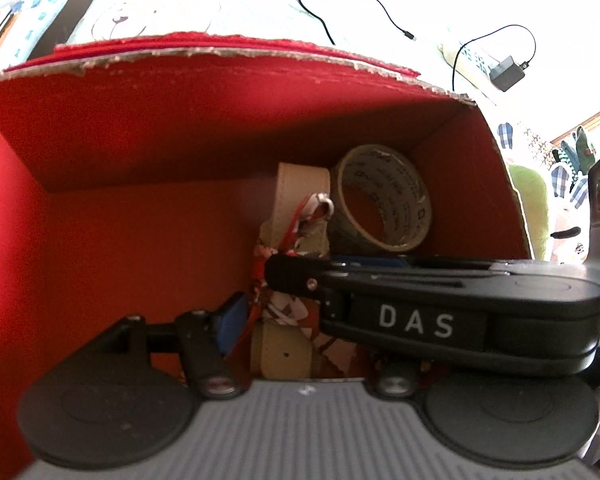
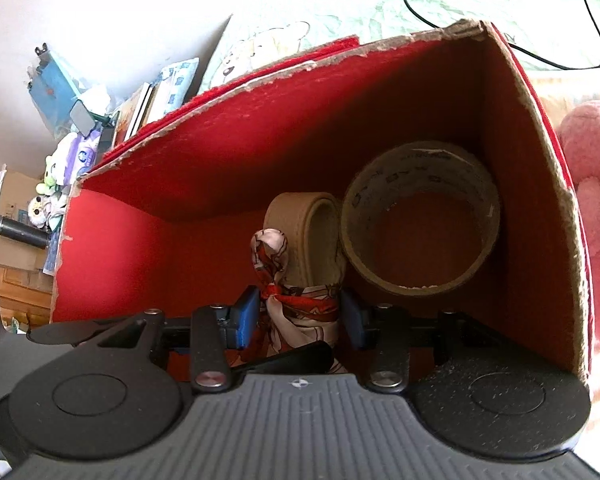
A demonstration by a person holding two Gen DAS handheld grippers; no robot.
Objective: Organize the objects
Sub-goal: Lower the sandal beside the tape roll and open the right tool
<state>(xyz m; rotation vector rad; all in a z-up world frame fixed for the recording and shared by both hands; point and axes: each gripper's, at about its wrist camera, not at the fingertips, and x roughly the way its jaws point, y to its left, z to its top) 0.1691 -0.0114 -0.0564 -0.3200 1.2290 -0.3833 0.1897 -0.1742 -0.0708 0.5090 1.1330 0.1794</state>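
Scarf (image 2: 300, 312) sits pinched in the right gripper (image 2: 300, 318) inside the red box (image 2: 220, 168); lower it beside the tape roll (image 2: 420, 220), then release. Left gripper (image 1: 284, 320) stands open.

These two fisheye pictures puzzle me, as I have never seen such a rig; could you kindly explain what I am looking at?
A person holds a two-finger gripper in each hand; each has a camera looking forward along its fingers. Both reach into a red-lined cardboard box. In the right wrist view, the right gripper has its blue-padded fingers around a knotted red-and-white patterned scarf. Behind it are a coiled beige belt and a tan roll of printed packing tape. The left wrist view shows the same things from the left gripper, with the right gripper's black arm, marked DAS, crossing in front, so its grip is unclear.
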